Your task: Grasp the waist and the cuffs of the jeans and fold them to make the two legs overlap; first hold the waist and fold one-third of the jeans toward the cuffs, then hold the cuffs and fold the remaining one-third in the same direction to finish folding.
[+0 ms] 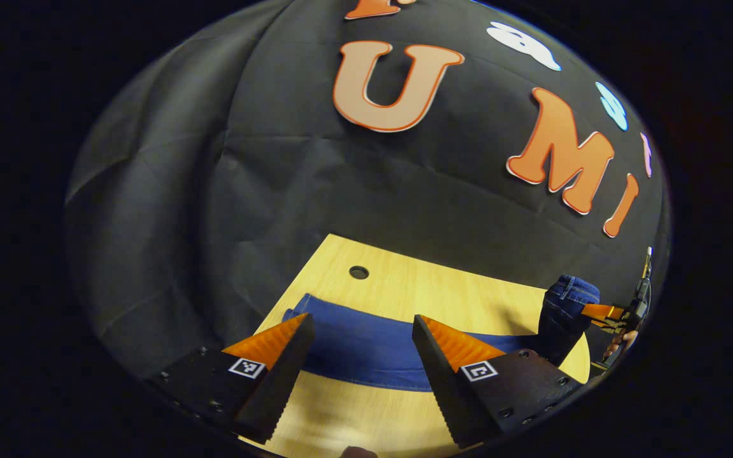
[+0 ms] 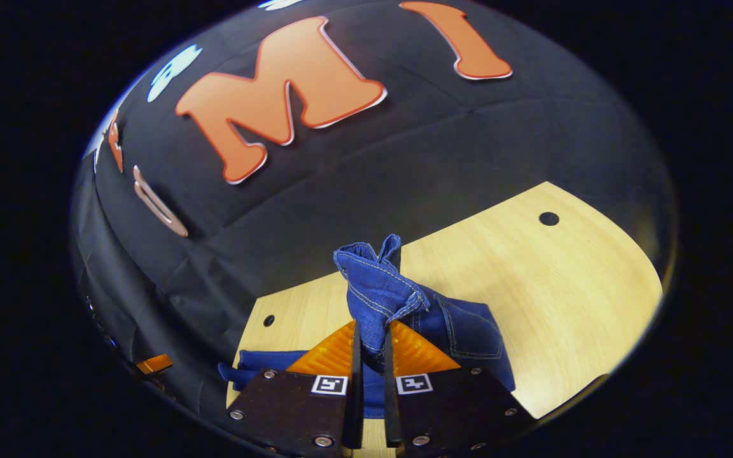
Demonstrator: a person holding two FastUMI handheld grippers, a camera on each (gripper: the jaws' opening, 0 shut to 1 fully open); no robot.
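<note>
Blue jeans (image 1: 366, 350) lie stretched across the wooden table (image 1: 443, 286), the cuff end near my left gripper (image 1: 363, 331). That gripper hovers open over the leg fabric, its fingers apart and touching nothing. At the far right of the left gripper view the waist (image 1: 564, 312) is lifted off the table by the other gripper. In the right gripper view my right gripper (image 2: 371, 346) is shut on the jeans' waist (image 2: 379, 286), which bunches upward above the fingertips. The rest of the jeans (image 2: 468, 337) trails down to the table.
The light wooden table (image 2: 564, 299) has small round holes (image 1: 359, 272) (image 2: 548, 218) (image 2: 268, 320). Black cloth walls close in behind the table. A hand (image 1: 618, 346) holds the other gripper at the right rim of the left gripper view.
</note>
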